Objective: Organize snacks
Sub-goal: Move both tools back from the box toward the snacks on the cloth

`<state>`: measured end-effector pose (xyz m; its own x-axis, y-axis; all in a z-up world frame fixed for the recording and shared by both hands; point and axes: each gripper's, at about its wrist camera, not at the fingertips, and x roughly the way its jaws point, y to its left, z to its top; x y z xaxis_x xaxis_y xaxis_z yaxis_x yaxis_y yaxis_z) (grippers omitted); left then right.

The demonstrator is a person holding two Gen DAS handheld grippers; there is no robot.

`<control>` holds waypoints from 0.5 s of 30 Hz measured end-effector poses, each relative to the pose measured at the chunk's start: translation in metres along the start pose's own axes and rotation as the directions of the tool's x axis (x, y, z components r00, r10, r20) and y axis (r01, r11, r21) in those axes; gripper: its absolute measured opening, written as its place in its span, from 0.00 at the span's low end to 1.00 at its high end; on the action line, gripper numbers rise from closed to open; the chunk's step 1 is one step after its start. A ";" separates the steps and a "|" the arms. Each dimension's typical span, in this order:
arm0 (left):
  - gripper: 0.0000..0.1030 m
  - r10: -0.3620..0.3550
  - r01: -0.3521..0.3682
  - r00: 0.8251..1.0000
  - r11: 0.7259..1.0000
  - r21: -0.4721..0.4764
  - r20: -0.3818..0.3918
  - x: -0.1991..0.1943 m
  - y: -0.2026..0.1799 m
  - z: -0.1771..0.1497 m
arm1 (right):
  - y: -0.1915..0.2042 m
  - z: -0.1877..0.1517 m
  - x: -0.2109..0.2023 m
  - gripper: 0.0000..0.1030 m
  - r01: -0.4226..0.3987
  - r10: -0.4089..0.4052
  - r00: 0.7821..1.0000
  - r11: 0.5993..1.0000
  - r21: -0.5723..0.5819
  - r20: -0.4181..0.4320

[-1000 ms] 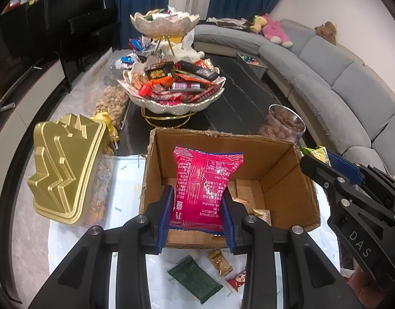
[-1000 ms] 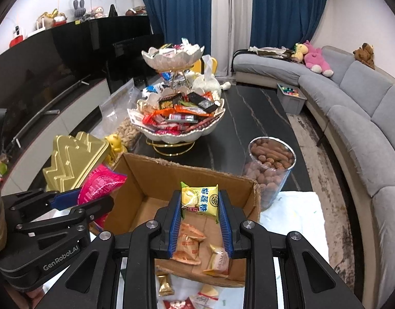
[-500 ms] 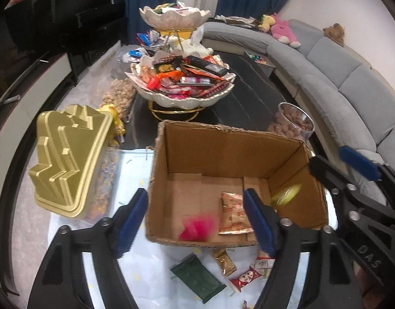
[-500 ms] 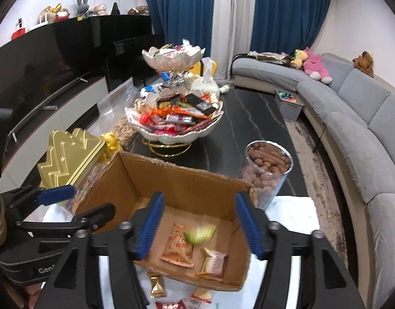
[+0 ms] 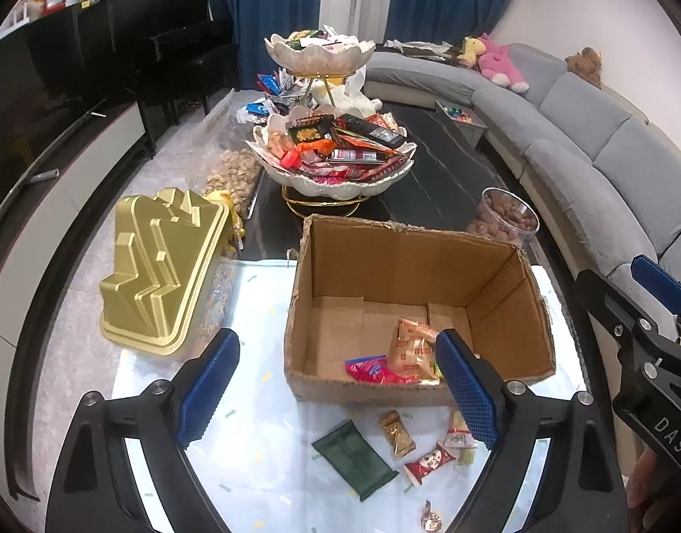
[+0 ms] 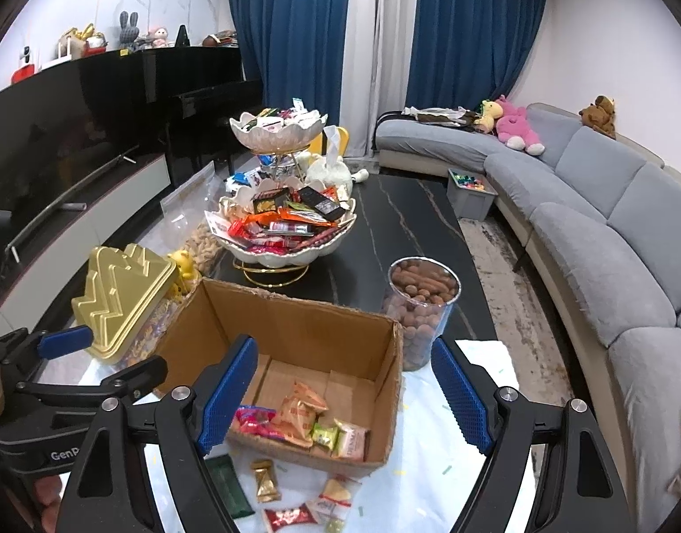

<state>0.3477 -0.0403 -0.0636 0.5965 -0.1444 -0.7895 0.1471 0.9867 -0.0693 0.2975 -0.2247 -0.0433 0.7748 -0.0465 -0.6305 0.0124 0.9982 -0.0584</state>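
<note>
So both my tongs, the left gripper (image 5: pixel 336 388) and right gripper (image 6: pixel 345 395), hang wide apart and hold nothing. Some snacks (image 6: pixel 296 417) lie in the cardboard box (image 5: pixel 411 262) (a good start); loose snacks (image 5: pixel 398 433) wait on the table (image 5: pixel 260 293) just beside it.

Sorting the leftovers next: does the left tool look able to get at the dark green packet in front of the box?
Probably yes. The left tool is open and empty, and the dark green packet lies flat, uncovered, just below it.
</note>
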 end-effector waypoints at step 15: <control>0.87 0.021 -0.021 1.000 1.000 -0.008 -0.006 -0.024 -0.006 -0.031 | -0.007 -0.029 -0.028 0.79 -0.004 0.005 1.000 1.000 0.021 -0.021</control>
<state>0.3078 -0.0407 -0.0630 0.5950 -0.1237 -0.7942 0.1287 0.9900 -0.0577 0.2575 -0.2314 -0.0483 0.7612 -0.0424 -0.6471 0.0223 0.9990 -0.0391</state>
